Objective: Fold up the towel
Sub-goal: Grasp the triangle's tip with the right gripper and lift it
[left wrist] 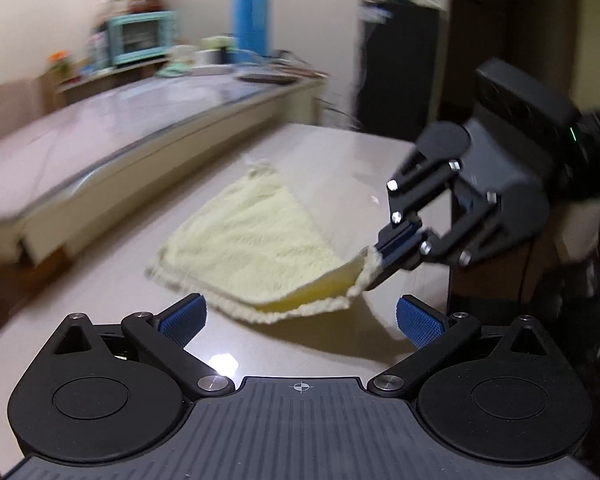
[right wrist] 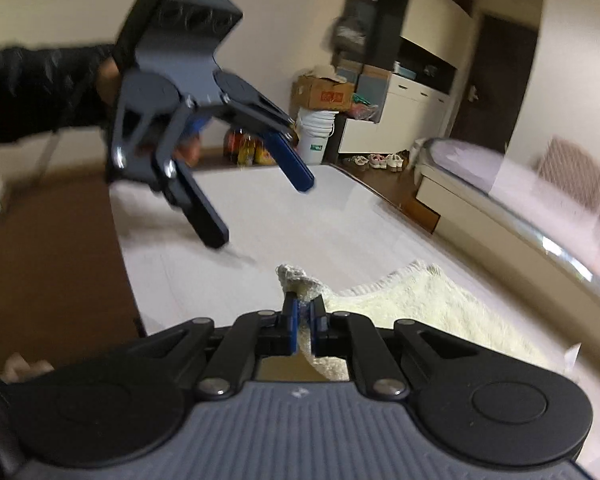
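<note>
**A:** Where am I in the fold? I see the pale yellow terry towel (left wrist: 256, 236) lying on the white bench (left wrist: 340, 152), mostly flat; its near corner is lifted off the surface.

**B:** That corner is in my right claw (right wrist: 303, 312); the blue pads are closed tight on the cloth, and a tuft of it pokes out past the tips; so the pick is made and the first fold is in hand, as I judge it.

**A:** And my left claw (left wrist: 300, 316)?

**B:** Wide open and holding nothing; from the right wrist view it hangs above the bare bench, apart from the towel; its fingers (right wrist: 296, 168) touch no cloth.

**A:** So what does the next move call for?

**B:** I'd say carry the pinched corner up and across toward the far edge near the fringe, keeping it low enough that the rest stays put; the left claw could pin or take the other near corner, so the fold lands square; a one-handed pull may drag the whole towel.
</note>
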